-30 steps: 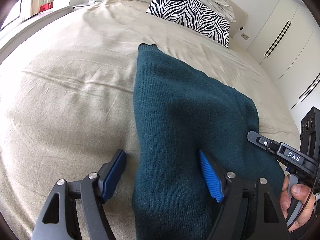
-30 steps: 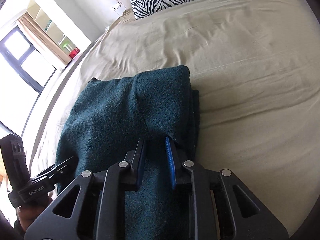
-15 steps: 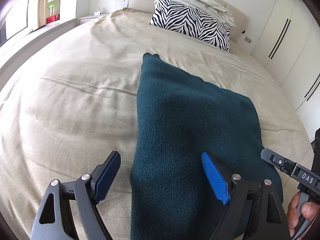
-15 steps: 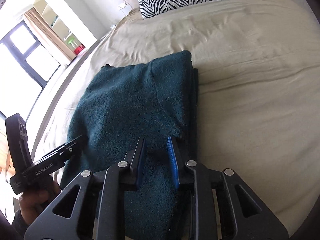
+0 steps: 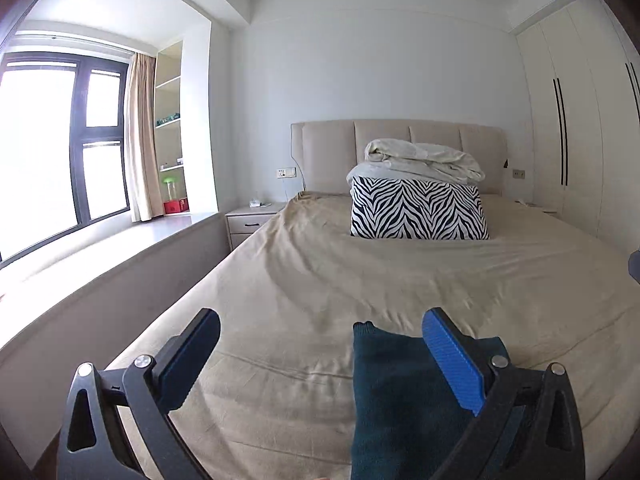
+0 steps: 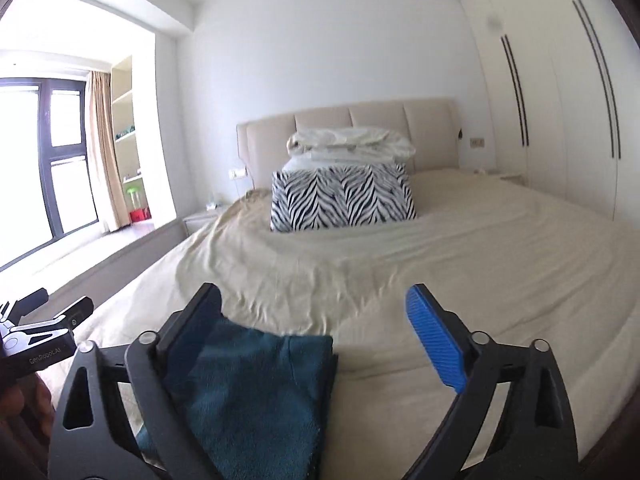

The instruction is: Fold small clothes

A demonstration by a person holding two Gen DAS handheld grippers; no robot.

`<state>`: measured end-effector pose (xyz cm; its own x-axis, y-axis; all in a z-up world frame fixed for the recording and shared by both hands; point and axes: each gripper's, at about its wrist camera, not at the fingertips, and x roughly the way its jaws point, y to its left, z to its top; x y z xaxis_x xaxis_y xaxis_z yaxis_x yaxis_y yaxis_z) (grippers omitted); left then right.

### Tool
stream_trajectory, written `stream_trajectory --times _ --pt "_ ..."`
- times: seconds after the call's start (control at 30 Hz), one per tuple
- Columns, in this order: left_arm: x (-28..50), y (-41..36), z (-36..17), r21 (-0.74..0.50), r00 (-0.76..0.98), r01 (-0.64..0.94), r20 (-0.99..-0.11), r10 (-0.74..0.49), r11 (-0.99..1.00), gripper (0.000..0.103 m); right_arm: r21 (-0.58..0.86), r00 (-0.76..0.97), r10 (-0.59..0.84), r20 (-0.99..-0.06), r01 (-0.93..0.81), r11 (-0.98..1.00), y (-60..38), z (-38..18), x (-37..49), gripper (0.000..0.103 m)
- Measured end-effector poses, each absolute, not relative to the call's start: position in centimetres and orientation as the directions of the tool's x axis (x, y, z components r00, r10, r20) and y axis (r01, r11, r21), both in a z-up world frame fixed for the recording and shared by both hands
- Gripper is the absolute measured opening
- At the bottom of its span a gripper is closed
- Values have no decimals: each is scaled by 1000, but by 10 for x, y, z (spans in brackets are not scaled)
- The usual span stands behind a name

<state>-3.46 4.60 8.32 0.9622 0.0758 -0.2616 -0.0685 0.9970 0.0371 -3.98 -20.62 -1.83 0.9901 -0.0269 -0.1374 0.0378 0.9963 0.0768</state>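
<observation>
A dark teal knitted garment (image 5: 396, 396) lies folded on the beige bed sheet (image 5: 360, 280), low in both views (image 6: 256, 392). My left gripper (image 5: 320, 344) is lifted above it, its jaws opening wide with nothing between the blue pads. My right gripper (image 6: 314, 322) also hovers above the garment's right edge, jaws opening wide and holding nothing. The left gripper's body shows at the left edge of the right wrist view (image 6: 40, 340), with a hand under it.
A zebra-striped pillow (image 5: 418, 210) with a bundled white duvet (image 5: 424, 160) on top stands against the padded headboard. A nightstand (image 5: 252, 220) and window sill are on the left, white wardrobes (image 5: 580, 120) on the right.
Both grippers rose from the garment and tilted up toward level, so the room came into view. The right gripper went from nearly shut beside a fold to wide open; the left widened further.
</observation>
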Motion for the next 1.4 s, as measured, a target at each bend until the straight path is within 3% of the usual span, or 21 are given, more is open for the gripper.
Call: stream_trajectory --times 0.1,0.23,0.4,0.5,0.7,0.8,1.13,1.4 --pt "-50 56 106 -18 981 -24 -190 21 1000 103 -26 996 -74 -41 73 997 -198 6 -59 103" --pt "-55 59 124 -42 981 12 -194 -19 999 103 -42 995 19 -100 -23 999 -190 27 -64 103" --pt "-60 40 119 138 977 -72 -187 97 988 103 -54 996 45 -76 -50 997 -176 37 -76 103" --pt "-49 34 105 159 954 -74 -277 116 984 103 -30 988 58 -141 -63 998 -172 37 -73 103" --pt "-21 38 60 72 851 -30 -521 63 997 103 -4 966 -4 -260 3 1000 -170 17 -58 103" --pt "-12 41 37 47 798 -26 -601 49 999 103 16 946 -26 -322 33 999 -173 2 -50 103" --pt "-2 50 -10 -26 702 -18 -713 -6 999 103 -2 819 -103 -565 124 992 -172 -56 -11 103" --pt "0 47 -32 -22 663 0 -749 -16 1000 103 -48 740 -130 -660 131 990 -161 -91 3 103"
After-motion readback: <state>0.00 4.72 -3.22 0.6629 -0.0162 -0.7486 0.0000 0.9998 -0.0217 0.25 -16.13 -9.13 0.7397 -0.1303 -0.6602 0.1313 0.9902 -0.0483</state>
